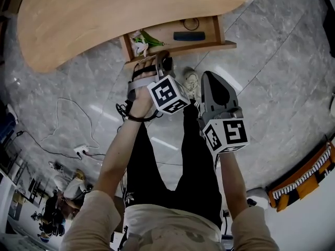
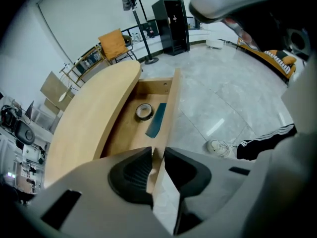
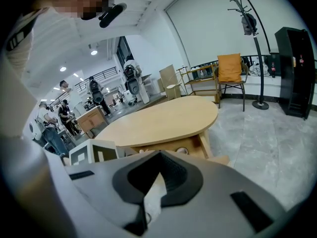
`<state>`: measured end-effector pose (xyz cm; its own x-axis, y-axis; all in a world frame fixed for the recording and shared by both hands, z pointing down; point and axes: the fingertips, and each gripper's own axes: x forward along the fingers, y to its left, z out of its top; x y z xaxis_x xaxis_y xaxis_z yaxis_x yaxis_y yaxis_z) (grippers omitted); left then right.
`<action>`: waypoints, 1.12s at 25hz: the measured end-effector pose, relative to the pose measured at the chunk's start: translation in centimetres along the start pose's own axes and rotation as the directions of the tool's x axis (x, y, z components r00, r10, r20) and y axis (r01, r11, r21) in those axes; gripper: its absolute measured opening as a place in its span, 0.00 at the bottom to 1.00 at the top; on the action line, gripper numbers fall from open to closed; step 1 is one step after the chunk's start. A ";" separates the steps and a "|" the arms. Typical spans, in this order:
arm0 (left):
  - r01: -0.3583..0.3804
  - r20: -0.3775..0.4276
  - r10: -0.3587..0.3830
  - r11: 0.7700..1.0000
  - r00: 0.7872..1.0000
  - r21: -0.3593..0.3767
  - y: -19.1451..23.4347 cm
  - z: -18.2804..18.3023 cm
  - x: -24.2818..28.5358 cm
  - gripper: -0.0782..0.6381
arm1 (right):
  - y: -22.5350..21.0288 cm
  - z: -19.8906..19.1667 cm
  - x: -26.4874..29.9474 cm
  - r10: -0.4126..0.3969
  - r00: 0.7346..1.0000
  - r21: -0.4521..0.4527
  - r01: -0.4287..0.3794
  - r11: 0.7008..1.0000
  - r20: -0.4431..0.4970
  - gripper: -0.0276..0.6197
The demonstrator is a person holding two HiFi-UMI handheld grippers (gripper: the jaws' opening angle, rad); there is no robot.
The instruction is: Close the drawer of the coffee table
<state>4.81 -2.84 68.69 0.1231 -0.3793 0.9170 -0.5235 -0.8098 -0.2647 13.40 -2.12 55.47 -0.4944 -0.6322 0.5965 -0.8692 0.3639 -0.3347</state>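
The wooden coffee table (image 1: pixel 104 14) stands at the top of the head view, and its drawer (image 1: pixel 209 27) is pulled out toward me. In the drawer lie a tape roll (image 1: pixel 191 23), a dark flat bar (image 1: pixel 189 36) and a white and green bundle (image 1: pixel 141 42). My left gripper (image 1: pixel 164 54) points steeply down just in front of the drawer's front panel (image 2: pixel 171 103). Its jaws stand a narrow slit apart with nothing gripped (image 2: pixel 157 152). My right gripper (image 1: pixel 207 76) hangs further back over the floor, shut and empty (image 3: pixel 158 155). The table (image 3: pixel 163 120) lies ahead of it.
My shoe (image 1: pixel 191 80) rests on the grey tiled floor below the drawer. Cables and a power strip (image 1: pixel 78 150) lie on the floor at left. An orange and black seat (image 1: pixel 303 177) is at right. A coat stand (image 2: pixel 136 14), a chair (image 2: pixel 115 44) and a black cabinet (image 2: pixel 171 26) stand beyond the table.
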 end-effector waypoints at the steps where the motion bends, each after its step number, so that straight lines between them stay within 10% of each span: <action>1: -0.009 0.001 0.009 1.000 1.000 -0.005 0.5 0.1 0.2 0.22 | 0.0 -0.1 0.1 0.000 1.000 0.000 0.000 1.000 0.001 0.05; 23: -0.126 0.070 0.138 0.980 0.988 -0.157 8.3 1.4 2.7 0.25 | 0.6 1.5 2.2 0.030 0.999 -0.044 -0.030 0.999 0.014 0.05; 26: -0.116 0.103 0.147 0.958 0.984 -0.264 8.4 1.7 2.5 0.27 | 0.5 1.4 2.3 0.025 1.000 -0.038 -0.024 0.999 0.016 0.05; 28: -0.133 0.134 0.204 0.903 0.970 -0.409 8.9 1.7 1.6 0.28 | 0.6 1.4 2.3 0.023 1.000 -0.023 -0.022 0.999 0.017 0.05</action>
<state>1.78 -11.43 67.24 0.1256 -0.5931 0.7953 -0.8339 -0.4974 -0.2392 11.75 -4.30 55.66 -0.5140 -0.6356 0.5760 -0.8576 0.3938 -0.3308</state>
